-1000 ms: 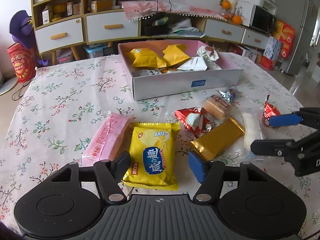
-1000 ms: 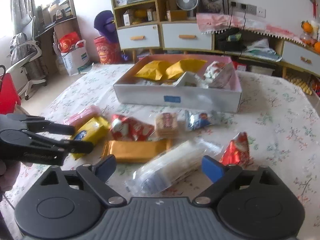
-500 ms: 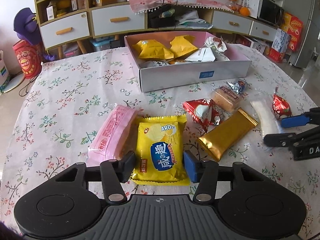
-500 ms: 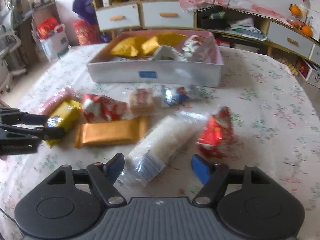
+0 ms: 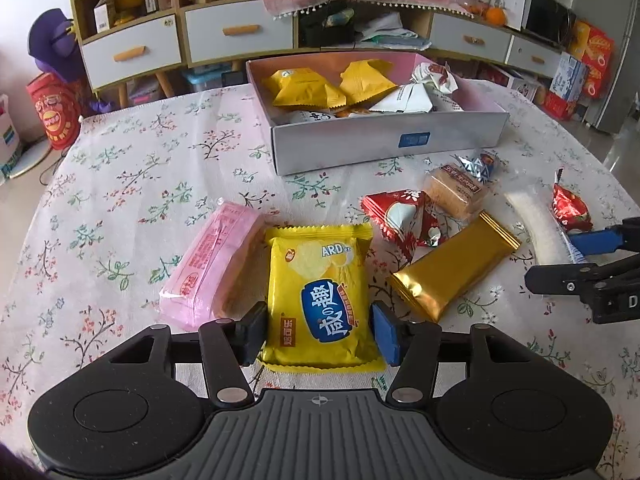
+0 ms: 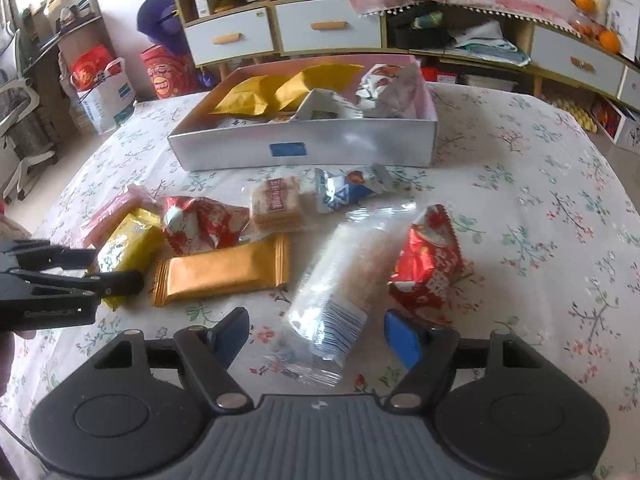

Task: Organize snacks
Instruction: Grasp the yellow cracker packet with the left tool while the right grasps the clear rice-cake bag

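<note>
From the left wrist camera, the left gripper [image 5: 318,330] has its two fingers against the sides of a yellow snack packet [image 5: 320,296] lying flat on the flowered tablecloth [image 5: 120,184] — closed on the packet's near end. A pink packet [image 5: 212,264] lies just beside it on the left, touching its edge. To the right lie a gold bar [image 5: 454,266], a red-and-white packet [image 5: 404,216], a wrapped cake slice [image 5: 456,192] and a small blue-and-silver packet [image 5: 478,164]. Further back stands an open box [image 5: 384,140] with yellow and white packets already inside. At the right edge the right gripper [image 5: 572,258] comes in, its fingers apart around the end of a long clear pack of white crackers [image 5: 536,224], with a red wrapper [image 5: 568,208] beside that.

From the right wrist camera, the right gripper [image 6: 320,338] is spread wide, one finger on each side of the near end of the cracker pack [image 6: 340,280] — neither finger touching it. The red wrapper [image 6: 428,264] lies against the pack's right side. The gold bar [image 6: 222,272] is on the left, and beyond it the left gripper [image 6: 116,270] holds the yellow packet [image 6: 128,244]. The box [image 6: 312,148] sits behind the loose snacks.
</note>
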`<act>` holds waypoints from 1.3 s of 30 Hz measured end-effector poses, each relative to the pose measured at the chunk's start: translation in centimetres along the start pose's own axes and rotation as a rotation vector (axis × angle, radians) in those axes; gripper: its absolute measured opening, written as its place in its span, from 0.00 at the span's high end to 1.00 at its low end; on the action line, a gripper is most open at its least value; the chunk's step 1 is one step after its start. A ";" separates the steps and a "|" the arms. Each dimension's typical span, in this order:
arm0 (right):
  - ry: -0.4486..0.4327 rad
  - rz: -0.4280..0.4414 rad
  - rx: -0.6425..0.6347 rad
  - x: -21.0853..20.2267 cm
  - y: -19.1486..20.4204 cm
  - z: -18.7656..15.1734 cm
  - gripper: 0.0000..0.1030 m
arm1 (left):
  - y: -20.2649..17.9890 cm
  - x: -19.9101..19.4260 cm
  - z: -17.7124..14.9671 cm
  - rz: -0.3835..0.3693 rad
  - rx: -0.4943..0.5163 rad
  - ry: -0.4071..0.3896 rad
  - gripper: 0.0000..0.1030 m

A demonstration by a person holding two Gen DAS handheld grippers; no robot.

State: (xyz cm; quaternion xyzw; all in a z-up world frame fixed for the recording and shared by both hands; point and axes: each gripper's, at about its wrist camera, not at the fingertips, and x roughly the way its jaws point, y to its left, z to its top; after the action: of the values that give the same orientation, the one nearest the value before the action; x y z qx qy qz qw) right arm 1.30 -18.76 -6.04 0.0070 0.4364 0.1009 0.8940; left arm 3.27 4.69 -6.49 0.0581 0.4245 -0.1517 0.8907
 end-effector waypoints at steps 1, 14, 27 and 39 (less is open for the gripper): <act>-0.006 -0.008 -0.011 0.1 0.1 0.0 0.43 | -0.1 0.1 0.0 0.003 -0.003 0.001 0.47; -0.042 -0.061 -0.034 1.0 -0.4 0.5 0.52 | -0.3 0.4 0.6 0.014 -0.035 -0.002 0.52; -0.030 -0.067 -0.035 0.8 -0.3 0.9 0.77 | -0.2 0.1 0.9 -0.010 -0.113 0.033 0.53; 0.011 -0.044 0.030 -0.1 -0.6 1.6 0.79 | 0.4 -0.5 1.4 -0.036 -0.193 0.049 0.54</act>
State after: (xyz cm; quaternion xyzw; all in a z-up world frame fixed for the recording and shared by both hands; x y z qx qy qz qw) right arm 2.61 -19.25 -5.03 0.0104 0.4429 0.0746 0.8934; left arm 4.11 4.90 -5.25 -0.0320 0.4599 -0.1247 0.8786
